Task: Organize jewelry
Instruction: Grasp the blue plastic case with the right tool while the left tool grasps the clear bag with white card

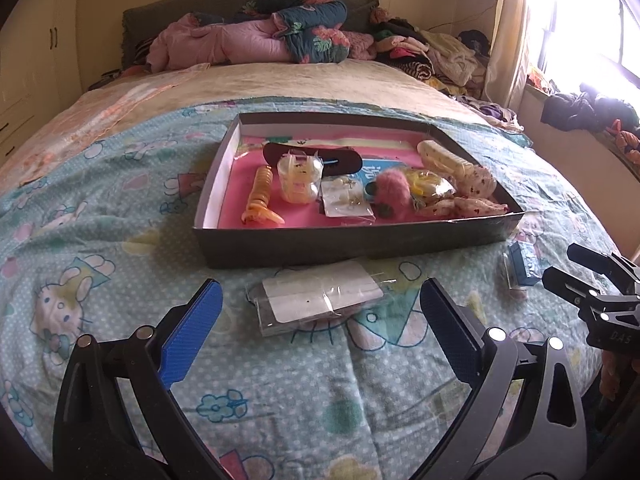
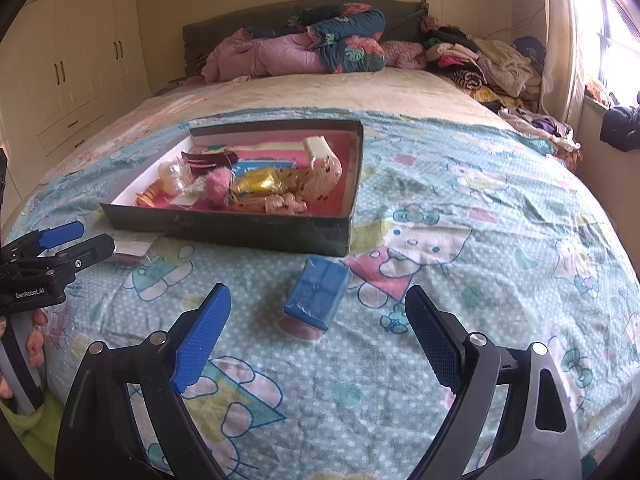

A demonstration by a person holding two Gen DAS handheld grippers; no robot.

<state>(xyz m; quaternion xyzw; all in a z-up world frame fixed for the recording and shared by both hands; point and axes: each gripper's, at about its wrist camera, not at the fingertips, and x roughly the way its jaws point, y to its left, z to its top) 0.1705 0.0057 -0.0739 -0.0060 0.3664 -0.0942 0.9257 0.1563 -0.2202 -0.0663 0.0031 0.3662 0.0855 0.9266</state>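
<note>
A shallow dark box with a pink lining lies on the bed, holding an orange spiral clip, a clear tub, a card of earrings, a pink pompom and patterned fabric pieces. In front of it lies a clear packet with a white card. My left gripper stands open just above that packet, which sits between the fingers. A small blue box lies to the right. My right gripper is open over it, pads apart from it.
A cartoon-print blue sheet covers the near part of the bed. Folded quilts and piled clothes lie at the head. White wardrobes stand left, a bright window right. A hand holds the left gripper's handle.
</note>
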